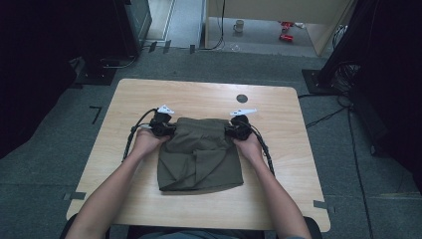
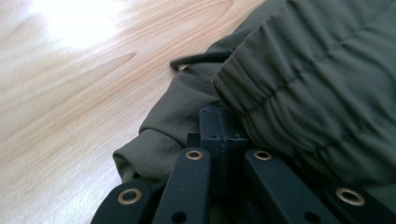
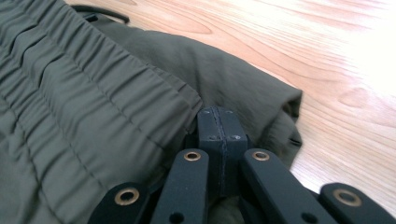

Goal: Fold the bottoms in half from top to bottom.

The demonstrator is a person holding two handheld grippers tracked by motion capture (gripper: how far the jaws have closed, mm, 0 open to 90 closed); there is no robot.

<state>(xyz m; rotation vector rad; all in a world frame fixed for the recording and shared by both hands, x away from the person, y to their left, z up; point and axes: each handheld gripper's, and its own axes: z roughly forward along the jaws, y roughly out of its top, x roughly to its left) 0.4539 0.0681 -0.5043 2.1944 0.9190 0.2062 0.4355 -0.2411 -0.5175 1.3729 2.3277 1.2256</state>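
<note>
- The folded olive shorts (image 1: pixel 200 154) lie flat on the bench (image 1: pixel 278 124), spanning the gap between the two grippers, the elastic waistband (image 1: pixel 201 123) running straight from one to the other.
- Left gripper (image 1: pixel 164 128): jaws fully closed, pinching the waistband's left corner (image 2: pixel 187 126) right at their tips.
- Right gripper (image 1: pixel 238 128): jaws likewise closed on the right corner (image 3: pixel 243 100).
- Both hands sit equally near; the legs trail back toward the person.
</note>
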